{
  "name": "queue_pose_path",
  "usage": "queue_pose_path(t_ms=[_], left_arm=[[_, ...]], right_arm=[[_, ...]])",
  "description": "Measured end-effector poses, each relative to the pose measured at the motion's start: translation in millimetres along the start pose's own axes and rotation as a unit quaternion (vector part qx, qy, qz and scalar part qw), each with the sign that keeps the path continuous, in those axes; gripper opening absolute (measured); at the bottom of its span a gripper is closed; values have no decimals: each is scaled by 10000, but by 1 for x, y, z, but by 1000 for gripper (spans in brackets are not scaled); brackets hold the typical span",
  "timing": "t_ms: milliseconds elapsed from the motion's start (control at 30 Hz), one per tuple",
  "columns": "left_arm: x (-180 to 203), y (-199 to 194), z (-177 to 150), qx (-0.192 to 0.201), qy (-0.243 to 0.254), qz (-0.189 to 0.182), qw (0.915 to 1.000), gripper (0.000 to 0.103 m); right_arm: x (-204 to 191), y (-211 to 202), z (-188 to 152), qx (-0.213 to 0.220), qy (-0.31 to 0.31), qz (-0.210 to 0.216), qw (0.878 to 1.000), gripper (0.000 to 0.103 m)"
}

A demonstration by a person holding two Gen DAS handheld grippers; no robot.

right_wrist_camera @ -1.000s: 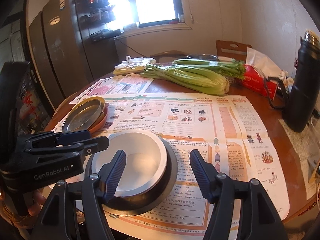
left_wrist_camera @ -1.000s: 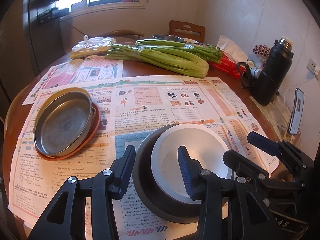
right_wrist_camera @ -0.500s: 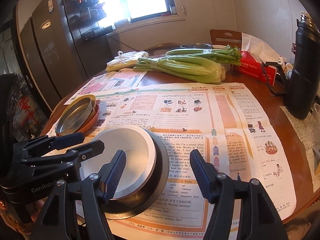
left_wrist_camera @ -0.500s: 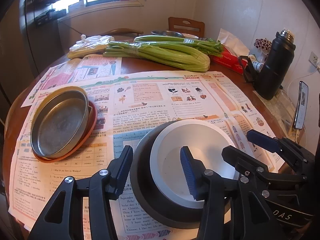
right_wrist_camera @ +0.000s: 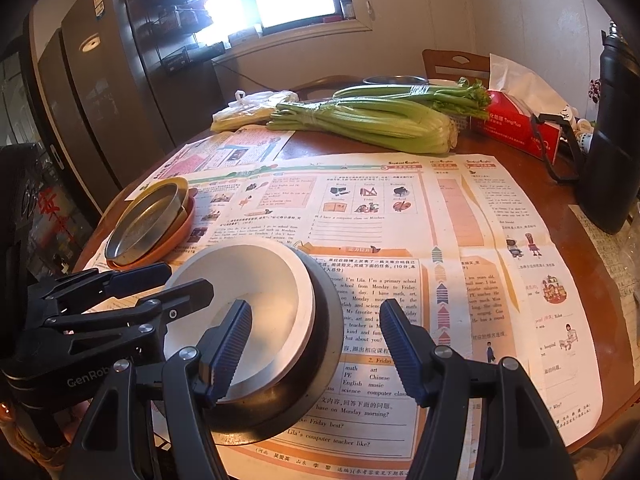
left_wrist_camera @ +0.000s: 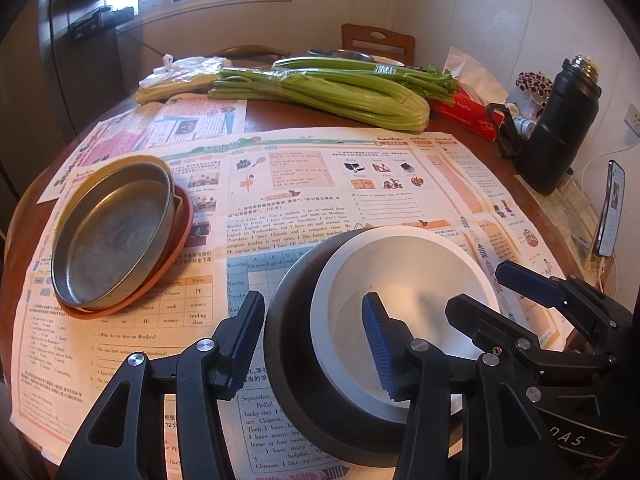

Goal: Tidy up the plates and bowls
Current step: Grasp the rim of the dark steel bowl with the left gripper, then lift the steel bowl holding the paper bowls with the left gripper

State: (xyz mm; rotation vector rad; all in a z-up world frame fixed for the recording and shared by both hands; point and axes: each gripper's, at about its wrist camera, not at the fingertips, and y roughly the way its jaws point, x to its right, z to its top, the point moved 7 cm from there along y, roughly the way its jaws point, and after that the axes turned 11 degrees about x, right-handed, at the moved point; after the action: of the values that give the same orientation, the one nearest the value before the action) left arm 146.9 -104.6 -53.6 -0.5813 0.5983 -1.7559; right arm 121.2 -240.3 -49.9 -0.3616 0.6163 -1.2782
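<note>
1. Near edge of the round wooden table [left_wrist_camera: 280, 114], on the printed newspaper sheet [left_wrist_camera: 304, 184]: white round bowl [left_wrist_camera: 404, 276] nested inside a larger black round bowl [left_wrist_camera: 288, 344], both upright.
2. Left hand-held gripper [left_wrist_camera: 312, 332]: jaws opening, straddling the left wall of the nested bowls, left finger outside the black bowl, right blue-padded finger [left_wrist_camera: 378, 344] inside the white bowl; pads not pressing on the rim.
3. Right hand-held gripper [right_wrist_camera: 316, 348]: jaws apart, straddling the right wall of the same bowls, left finger [right_wrist_camera: 232, 336] inside the white one, right finger outside over the newspaper; no clamping visible.
4. Left side of the table: shallow round metal pan [left_wrist_camera: 112, 232] stacked on a yellowish dish and an orange-brown plate [left_wrist_camera: 176, 248], well apart from the bowls.
5. Far side: bundles of green celery [left_wrist_camera: 332, 92], a plastic bag [left_wrist_camera: 180, 74], a red tissue box [left_wrist_camera: 468, 110].
6. Far right: tall black thermos flask [left_wrist_camera: 560, 128]; near it, an upright phone [left_wrist_camera: 612, 208].
</note>
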Motion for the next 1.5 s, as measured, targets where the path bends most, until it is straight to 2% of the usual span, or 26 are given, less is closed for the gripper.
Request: queue_pose_path(t_ms=[967, 1067, 1333, 1500], left_arm=[[-7, 14, -16, -241, -50, 5, 9997, 57], [-9, 13, -17, -212, -80, 2, 9997, 60], [-12, 15, -19, -250, -260, -139, 9993, 61], [-14, 18, -21, -364, -484, -292, 9977, 61]], right_arm=[[-2, 12, -16, -263, 78, 113, 9996, 66], [-5, 13, -19, -282, 53, 161, 9995, 66], [-7, 13, -21, -305, 132, 328, 9989, 66], [-9, 14, -23, -355, 327, 598, 9970, 66]])
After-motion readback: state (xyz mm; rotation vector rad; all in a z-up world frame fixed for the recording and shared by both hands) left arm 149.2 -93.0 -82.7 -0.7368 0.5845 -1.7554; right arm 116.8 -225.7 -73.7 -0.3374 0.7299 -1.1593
